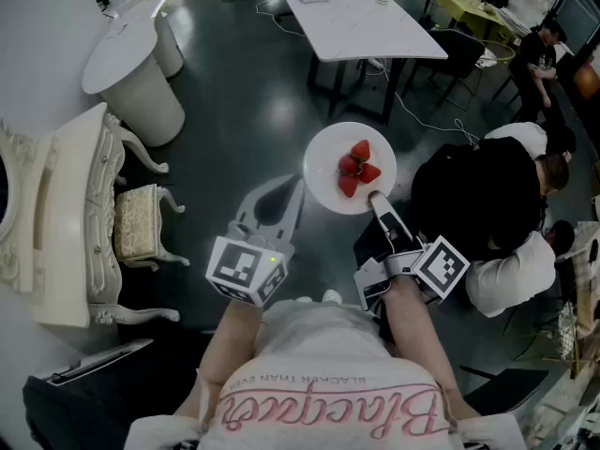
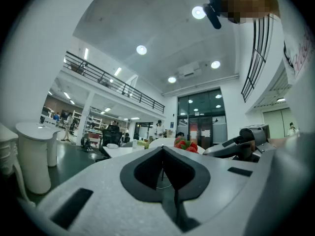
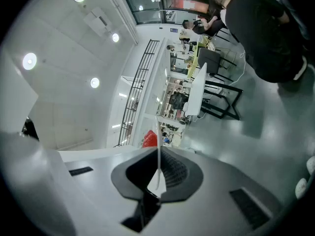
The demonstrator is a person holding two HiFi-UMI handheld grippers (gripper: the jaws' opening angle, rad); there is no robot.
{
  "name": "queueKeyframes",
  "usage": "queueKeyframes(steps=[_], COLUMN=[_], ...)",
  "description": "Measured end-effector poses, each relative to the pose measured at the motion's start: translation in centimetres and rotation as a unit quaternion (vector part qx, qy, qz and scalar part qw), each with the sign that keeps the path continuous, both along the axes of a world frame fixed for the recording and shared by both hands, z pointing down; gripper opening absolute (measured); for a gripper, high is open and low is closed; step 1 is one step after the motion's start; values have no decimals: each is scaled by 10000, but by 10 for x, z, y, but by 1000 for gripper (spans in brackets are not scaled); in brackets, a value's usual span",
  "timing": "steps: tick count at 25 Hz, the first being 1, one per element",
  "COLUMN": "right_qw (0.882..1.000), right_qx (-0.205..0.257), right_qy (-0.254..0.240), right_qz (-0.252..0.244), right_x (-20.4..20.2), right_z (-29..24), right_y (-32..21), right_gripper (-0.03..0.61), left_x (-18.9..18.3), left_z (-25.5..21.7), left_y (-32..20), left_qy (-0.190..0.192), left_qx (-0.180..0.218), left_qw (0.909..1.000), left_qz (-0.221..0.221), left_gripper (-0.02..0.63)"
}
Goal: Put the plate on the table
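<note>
A round white plate with three strawberries hangs in the air over the dark floor. My right gripper is shut on its near right rim. In the right gripper view the plate shows edge-on as a thin white line pinched in the right gripper, with the strawberries to its left. My left gripper is shut with nothing in it, just left of the plate and apart from it. The left gripper looks past the strawberries. A white square table stands further ahead.
A person in black sits close on the right. A round white pedestal table stands far left. An ornate white cabinet and a cushioned stool lie to the left. Dark chairs and floor cables flank the square table.
</note>
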State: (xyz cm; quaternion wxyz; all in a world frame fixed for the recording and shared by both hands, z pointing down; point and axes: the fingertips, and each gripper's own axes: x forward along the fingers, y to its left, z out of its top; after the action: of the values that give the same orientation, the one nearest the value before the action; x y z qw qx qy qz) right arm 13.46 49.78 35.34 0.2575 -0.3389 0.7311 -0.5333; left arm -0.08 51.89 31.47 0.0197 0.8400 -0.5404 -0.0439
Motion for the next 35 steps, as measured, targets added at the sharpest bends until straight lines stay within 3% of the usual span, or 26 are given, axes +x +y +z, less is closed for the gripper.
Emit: queueKeyframes(steps=[18, 28, 35], right_qw=[9997, 9997, 9997], right_qx=[-52, -154, -179], right_qy=[174, 112, 92], right_qz=[147, 162, 106], right_x=[-41, -49, -54], right_z=[3, 16, 14], right_y=[-24, -107, -186], right_gripper=[12, 12, 12], left_x=[-40, -46, -56], left_z=[1, 10, 7], left_y=[-27, -108, -194], left_qy=[-129, -128, 132], left_qx=[6, -83, -140], left_qw=[9998, 9997, 9997], left_qz=[143, 193, 132], left_gripper=[3, 3, 3])
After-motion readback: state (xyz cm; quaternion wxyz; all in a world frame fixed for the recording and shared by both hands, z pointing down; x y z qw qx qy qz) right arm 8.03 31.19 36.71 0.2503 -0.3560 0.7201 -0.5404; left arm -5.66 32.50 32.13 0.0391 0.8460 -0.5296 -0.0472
